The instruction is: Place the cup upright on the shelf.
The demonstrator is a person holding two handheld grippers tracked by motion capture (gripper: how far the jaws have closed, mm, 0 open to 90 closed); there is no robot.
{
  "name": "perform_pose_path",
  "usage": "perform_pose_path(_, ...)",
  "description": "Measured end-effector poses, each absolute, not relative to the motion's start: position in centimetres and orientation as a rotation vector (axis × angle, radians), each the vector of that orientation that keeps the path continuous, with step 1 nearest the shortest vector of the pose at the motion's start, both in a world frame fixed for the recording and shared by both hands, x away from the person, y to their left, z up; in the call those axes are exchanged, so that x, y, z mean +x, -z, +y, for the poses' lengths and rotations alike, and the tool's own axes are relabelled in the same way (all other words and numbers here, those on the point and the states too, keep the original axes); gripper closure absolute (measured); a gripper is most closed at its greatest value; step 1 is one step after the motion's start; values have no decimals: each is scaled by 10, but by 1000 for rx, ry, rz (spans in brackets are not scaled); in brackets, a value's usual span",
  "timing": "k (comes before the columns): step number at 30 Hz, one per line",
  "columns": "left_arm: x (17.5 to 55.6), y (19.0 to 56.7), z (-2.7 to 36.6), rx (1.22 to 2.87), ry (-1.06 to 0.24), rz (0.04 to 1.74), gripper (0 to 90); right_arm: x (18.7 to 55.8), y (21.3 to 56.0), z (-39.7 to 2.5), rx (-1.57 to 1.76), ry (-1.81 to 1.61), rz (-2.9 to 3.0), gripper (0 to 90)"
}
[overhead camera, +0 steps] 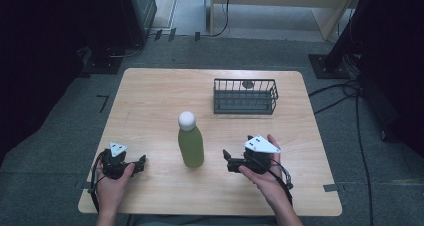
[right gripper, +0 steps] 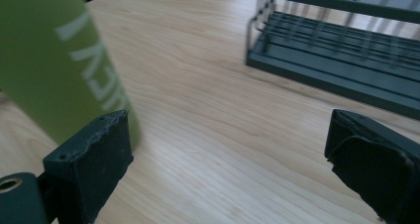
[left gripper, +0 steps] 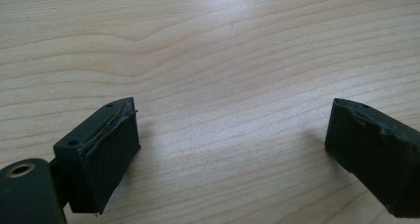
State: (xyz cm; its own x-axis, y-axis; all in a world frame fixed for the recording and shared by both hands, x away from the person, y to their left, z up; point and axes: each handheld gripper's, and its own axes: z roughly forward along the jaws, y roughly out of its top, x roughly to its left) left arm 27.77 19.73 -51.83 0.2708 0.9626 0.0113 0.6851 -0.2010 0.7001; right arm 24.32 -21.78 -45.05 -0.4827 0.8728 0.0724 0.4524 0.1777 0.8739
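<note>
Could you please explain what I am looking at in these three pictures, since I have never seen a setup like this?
There is no robot here: a person sits at a wooden table and holds a hand tool with two black jaws in each hand. The high view looks down from above the person. In it, the left gripper and the right gripper lie low over the table on either side of an upright green bottle with a white cap. A dark wire basket stands farther back. The other two pictures come from small cameras riding on the grippers, looking along their jaws. Both grippers are open and hold nothing; the left one faces bare wood, the right one faces the bottle and the basket.
</note>
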Motion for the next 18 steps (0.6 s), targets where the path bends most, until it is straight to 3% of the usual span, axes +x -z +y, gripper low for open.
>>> perform_pose_path(18, 279, 519, 189, 1924, -643, 1564, 28, 241, 445, -168, 1151, -1367, 2128, 10)
